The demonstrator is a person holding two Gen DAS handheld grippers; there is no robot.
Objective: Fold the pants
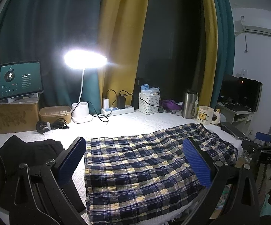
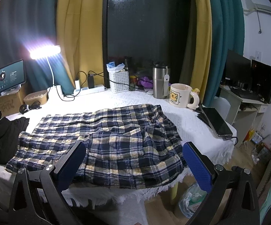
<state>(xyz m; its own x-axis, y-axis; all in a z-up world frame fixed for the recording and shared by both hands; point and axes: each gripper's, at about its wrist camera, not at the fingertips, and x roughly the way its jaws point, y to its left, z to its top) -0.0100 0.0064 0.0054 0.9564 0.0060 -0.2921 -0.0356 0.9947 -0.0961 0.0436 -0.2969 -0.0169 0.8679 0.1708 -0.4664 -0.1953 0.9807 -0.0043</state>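
Navy, white and yellow plaid pants (image 1: 144, 166) lie spread on the white-covered table (image 1: 128, 125), their near edge hanging over the table front. My left gripper (image 1: 135, 161) is open and empty, held just above the left part of the pants. My right gripper (image 2: 135, 161) is open and empty, held off the table's front edge before the right, rumpled end of the pants (image 2: 116, 140). The table cover (image 2: 191, 123) shows bare at the right.
A black garment (image 1: 26, 151) lies left of the pants. Along the back stand a lit lamp (image 1: 84, 59), tablet (image 1: 20, 79), power strip (image 1: 116, 110), white basket (image 1: 148, 103), steel tumbler (image 1: 189, 103) and mug (image 2: 180, 96). A phone (image 2: 216, 121) lies at the right edge.
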